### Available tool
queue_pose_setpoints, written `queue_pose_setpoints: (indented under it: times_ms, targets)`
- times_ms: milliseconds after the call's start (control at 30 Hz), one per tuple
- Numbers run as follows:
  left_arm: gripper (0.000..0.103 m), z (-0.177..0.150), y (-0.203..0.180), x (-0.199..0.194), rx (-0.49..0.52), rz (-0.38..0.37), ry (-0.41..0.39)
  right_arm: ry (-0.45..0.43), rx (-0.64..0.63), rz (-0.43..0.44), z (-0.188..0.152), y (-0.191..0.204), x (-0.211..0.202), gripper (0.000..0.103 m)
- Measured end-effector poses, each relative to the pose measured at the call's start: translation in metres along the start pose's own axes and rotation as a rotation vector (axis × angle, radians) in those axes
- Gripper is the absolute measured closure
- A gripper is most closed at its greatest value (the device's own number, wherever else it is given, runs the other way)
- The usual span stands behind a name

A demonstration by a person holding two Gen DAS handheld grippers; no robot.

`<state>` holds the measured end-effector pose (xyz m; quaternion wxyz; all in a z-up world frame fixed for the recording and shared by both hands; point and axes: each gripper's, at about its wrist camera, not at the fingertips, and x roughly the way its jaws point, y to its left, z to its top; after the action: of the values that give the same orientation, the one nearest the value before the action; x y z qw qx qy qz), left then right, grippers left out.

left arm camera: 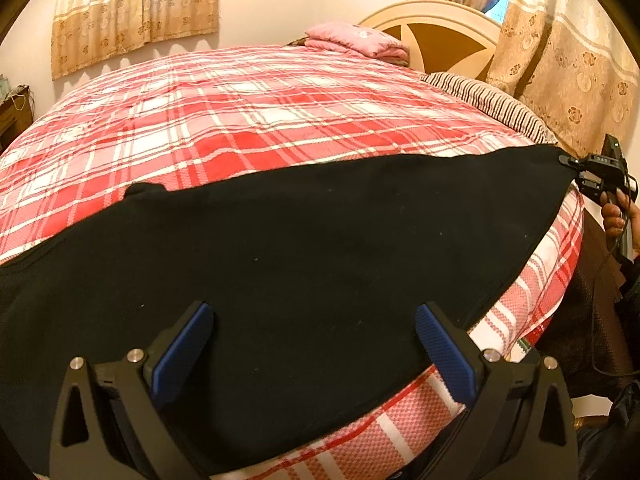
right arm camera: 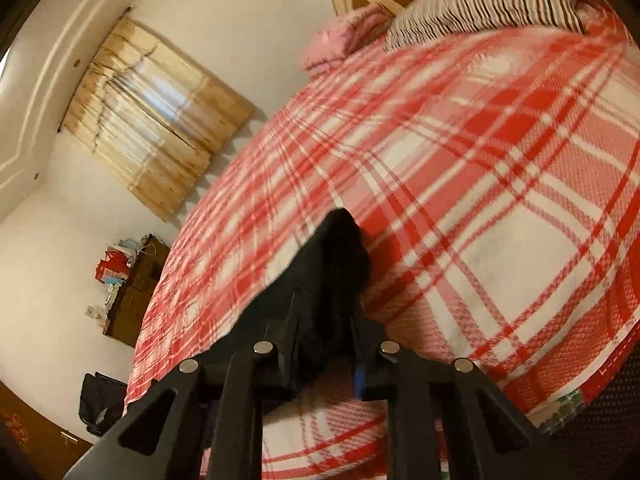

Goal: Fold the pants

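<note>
Left wrist view: left tongs (left arm camera: pixel 314 344) spread over black pants (left arm camera: pixel 280 248); right tongs (right arm camera: pixel 324 340) pinching them.

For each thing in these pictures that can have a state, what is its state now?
Black pants: spread flat on the bed, one corner lifted.
Left gripper: open above the pants.
Right gripper: shut on the pants' corner.
Plaid bedspread: laid smooth.
Pink blanket: folded by the headboard.

pants (left arm camera: pixel 280 248): 1 | pillows (left arm camera: pixel 488 100): 2 | curtains (left arm camera: pixel 136 12): 2 | bed (left arm camera: pixel 248 112): 1
</note>
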<state>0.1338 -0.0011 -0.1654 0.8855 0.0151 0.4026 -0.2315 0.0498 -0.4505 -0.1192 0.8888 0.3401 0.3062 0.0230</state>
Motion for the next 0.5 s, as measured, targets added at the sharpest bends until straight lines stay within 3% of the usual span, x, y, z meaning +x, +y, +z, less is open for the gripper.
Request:
queue_pose_setpoints:
  times_ms: [200, 500]
  targets:
    - [0.0, -0.001, 0.005, -0.004, -0.017, -0.001, -0.008, -0.068, -0.159, -0.001, -0.001, 0.05, -0.014, 0.086]
    - [0.0, -0.002, 0.01, -0.012, -0.028, 0.005, -0.023, -0.052, -0.268, 0.055, -0.016, 0.101, -0.012, 0.086]
